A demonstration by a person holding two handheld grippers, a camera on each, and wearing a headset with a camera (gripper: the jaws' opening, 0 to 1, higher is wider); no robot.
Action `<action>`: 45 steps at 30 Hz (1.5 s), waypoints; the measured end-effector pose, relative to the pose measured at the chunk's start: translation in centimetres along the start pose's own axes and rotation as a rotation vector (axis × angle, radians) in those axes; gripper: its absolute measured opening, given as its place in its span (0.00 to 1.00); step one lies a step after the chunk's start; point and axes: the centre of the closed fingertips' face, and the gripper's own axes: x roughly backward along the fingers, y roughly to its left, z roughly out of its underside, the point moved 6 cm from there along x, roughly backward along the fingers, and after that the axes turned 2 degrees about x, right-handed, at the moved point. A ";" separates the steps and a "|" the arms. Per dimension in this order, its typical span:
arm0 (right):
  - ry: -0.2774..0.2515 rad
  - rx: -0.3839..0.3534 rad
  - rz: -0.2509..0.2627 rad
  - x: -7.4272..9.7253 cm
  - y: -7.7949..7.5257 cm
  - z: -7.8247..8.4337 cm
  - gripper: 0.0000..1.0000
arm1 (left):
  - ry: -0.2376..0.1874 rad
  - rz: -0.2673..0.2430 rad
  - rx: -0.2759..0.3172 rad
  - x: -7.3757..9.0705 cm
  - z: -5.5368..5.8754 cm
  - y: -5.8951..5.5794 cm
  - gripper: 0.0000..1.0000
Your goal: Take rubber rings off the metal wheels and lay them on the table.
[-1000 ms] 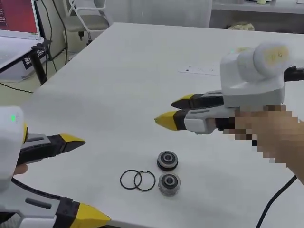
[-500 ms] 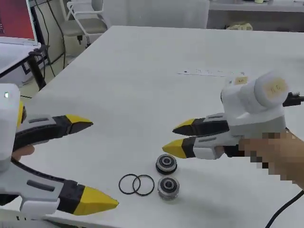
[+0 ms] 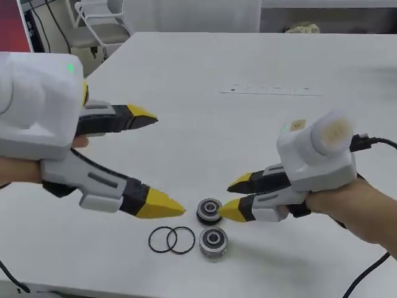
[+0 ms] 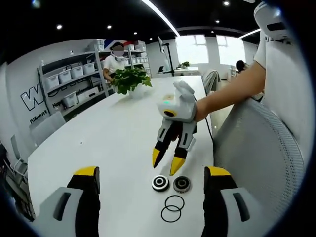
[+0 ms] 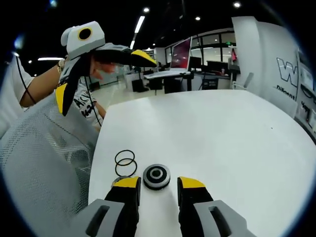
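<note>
Currently the yellow-tipped right gripper (image 3: 226, 197), jaws slightly parted & empty, sits just beside the dark-rimmed round metal wheel (image 3: 209, 211); w/ the wide-open left gripper (image 3: 169, 164) hovering near that wheel, bracing nothing, a prod could skid it into the two black rubber rings (image 3: 172, 239) lying on the table near it.

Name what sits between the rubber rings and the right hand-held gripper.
Two metal wheels, side by side, as the left gripper view shows: rings nearest, right hand-held gripper beyond.

Holding left tool (image 3: 169, 164) at frame left, jaws spread wide; gripping right tool (image 3: 224, 197) lower right, jaws narrowly parted.
</note>
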 end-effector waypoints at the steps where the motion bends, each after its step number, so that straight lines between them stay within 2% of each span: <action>1: 0.004 -0.002 -0.003 -0.1 0.0 0.1 0.27 | -0.002 0.002 -0.002 -0.3 0.0 0.1 0.83; 5: 0.021 0.002 -0.005 -0.4 0.1 0.4 0.26 | -0.014 0.004 -0.002 -1.7 0.0 0.8 0.79; 9: 0.046 0.004 -0.013 -0.7 0.3 0.9 0.25 | -0.026 0.034 -0.007 -3.2 0.8 0.8 0.65; 14: 0.048 0.001 -0.011 -0.9 0.3 0.9 0.24 | 0.002 0.071 -0.017 -5.6 2.1 0.4 0.56; 17: 0.042 -0.009 -0.005 -1.0 0.2 0.9 0.23 | 0.037 0.084 -0.018 -6.7 3.2 0.2 0.51; 20: 0.046 -0.019 -0.006 -1.1 0.2 1.1 0.23 | 0.055 0.078 -0.023 -7.4 4.6 0.1 0.45; 23: 0.054 -0.014 -0.005 -1.2 0.3 1.2 0.22 | 0.053 0.047 0.033 -7.7 6.0 0.1 0.40; 24: 0.054 -0.017 -0.005 -1.2 0.3 1.2 0.21 | 0.055 0.045 0.036 -7.7 6.2 0.1 0.39; 27: 0.056 -0.027 -0.006 -1.3 0.3 1.4 0.21 | 0.104 0.053 0.018 -8.1 7.2 -0.1 0.32; 30: 0.053 -0.036 -0.001 -1.3 0.2 1.5 0.21 | 0.096 0.051 0.035 -8.7 7.4 -0.4 0.27; 35: 0.042 -0.055 0.001 -1.4 0.2 1.5 0.20 | 0.119 0.073 0.028 -9.5 8.0 -0.9 0.22; 40: 0.045 -0.060 0.000 -1.6 0.3 1.6 0.19 | 0.104 0.077 0.053 -9.6 7.8 -0.9 0.13; 44: 0.048 -0.057 -0.001 -1.7 0.3 1.6 0.19 | 0.125 0.082 0.049 -9.9 8.2 -1.1 0.12; 45: 0.052 -0.054 0.001 -1.7 0.3 1.6 0.19 | 0.114 0.084 0.062 -9.8 8.0 -1.1 0.10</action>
